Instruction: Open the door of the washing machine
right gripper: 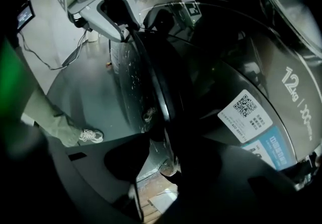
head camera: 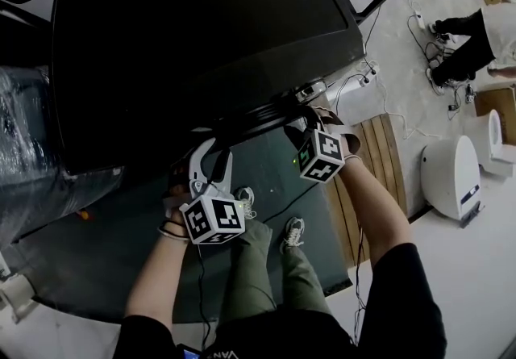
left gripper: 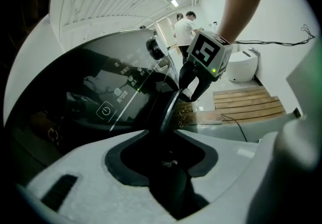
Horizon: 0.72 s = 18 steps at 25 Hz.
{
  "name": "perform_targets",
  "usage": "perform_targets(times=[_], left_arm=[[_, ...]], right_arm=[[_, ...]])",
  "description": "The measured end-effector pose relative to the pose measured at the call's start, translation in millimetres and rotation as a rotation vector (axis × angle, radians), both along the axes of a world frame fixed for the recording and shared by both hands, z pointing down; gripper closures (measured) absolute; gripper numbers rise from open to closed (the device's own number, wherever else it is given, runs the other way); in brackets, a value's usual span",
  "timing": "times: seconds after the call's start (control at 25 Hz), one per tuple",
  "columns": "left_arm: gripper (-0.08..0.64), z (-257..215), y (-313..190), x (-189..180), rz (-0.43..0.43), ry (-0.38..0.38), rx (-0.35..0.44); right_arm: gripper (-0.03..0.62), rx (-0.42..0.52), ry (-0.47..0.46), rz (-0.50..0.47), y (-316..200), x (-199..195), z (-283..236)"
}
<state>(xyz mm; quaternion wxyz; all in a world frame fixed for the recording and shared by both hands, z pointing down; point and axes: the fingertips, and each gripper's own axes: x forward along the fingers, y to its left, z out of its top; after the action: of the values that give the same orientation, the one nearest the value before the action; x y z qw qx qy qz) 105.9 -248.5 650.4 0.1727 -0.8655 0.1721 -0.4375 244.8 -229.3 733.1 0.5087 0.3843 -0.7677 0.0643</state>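
The washing machine is a black top-loader, and its glossy door lies flat under me. Both grippers sit at the door's front edge. My left gripper has that edge running straight into the narrow gap of its jaws, pads against it. My right gripper straddles the same edge further right; in the right gripper view floor shows between one jaw and the edge. Each gripper sees the other: the right gripper, the left gripper. The control panel is on the door.
A wooden pallet and a white appliance stand right of the machine, with cables on the floor. A person stands at the far right. Plastic-wrapped goods are at the left. My feet are below the door's edge.
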Motion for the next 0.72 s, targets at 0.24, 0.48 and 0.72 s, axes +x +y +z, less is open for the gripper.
perform_targets(times=[0.24,0.48,0.72], left_arm=[[0.411,-0.4,4.4,0.1,-0.009,0.020,-0.016],[0.389,3.9,68.6,-24.9,0.115,-0.020,-0.040],[0.377,-0.1,92.1,-44.4,0.070,-0.021,0.063]], right_arm=[[0.425,-0.003,-0.004,0.051,6.3,-0.7,0.3],[0.456,-0.016,-0.157,0.048,114.4,-43.8,11.7],[0.445,0.052,-0.156,0.210,149.8,-64.8,6.6]])
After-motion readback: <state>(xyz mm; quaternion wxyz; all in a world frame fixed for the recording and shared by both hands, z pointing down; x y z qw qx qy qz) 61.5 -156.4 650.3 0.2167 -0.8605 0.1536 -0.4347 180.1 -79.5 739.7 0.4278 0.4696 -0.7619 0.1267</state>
